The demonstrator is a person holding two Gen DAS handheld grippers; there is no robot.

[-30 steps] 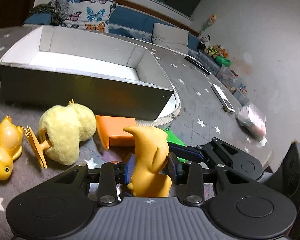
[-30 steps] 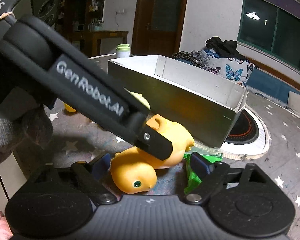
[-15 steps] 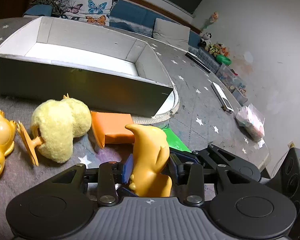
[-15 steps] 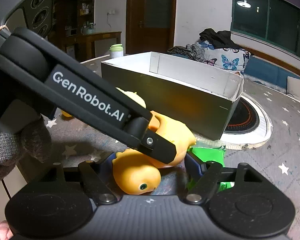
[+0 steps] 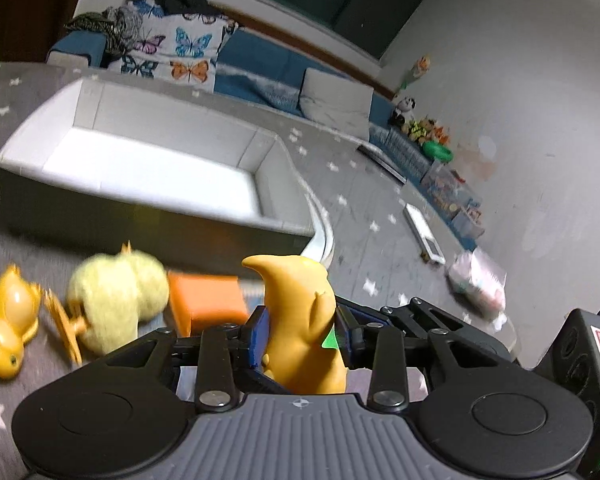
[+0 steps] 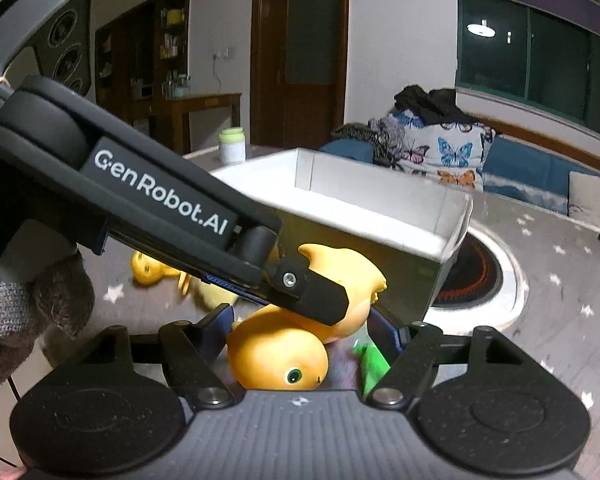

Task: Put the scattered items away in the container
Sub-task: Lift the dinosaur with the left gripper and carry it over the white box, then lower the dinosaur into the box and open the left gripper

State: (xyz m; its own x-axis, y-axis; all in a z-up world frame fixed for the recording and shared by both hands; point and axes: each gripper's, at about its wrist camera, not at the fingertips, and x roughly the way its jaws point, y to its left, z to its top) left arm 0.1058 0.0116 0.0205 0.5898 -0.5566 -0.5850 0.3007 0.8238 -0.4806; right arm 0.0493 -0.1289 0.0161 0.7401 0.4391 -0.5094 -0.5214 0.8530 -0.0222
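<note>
My left gripper (image 5: 300,328) has its fingers closing narrowly on the yellow rubber dinosaur-like toy (image 5: 296,292), blue pads against both flanks and its pointed tail up at twelve o'clock. From the right wrist, my right gripper (image 6: 300,332) stands mid-wide around the same toy's head (image 6: 276,360). I cannot tell whether those pads press on it. A green scrap (image 6: 374,360) lies at four o'clock of the head. The white open cardboard box (image 5: 172,116) sits at eleven o'clock of the left gripper on the grey star-patterned cloth (image 5: 360,208). An orange block (image 5: 206,300), a fluffy yellow plush chick (image 5: 116,300) and a small yellow rubber duck (image 5: 8,320) line up toward nine o'clock, outside the box.
</note>
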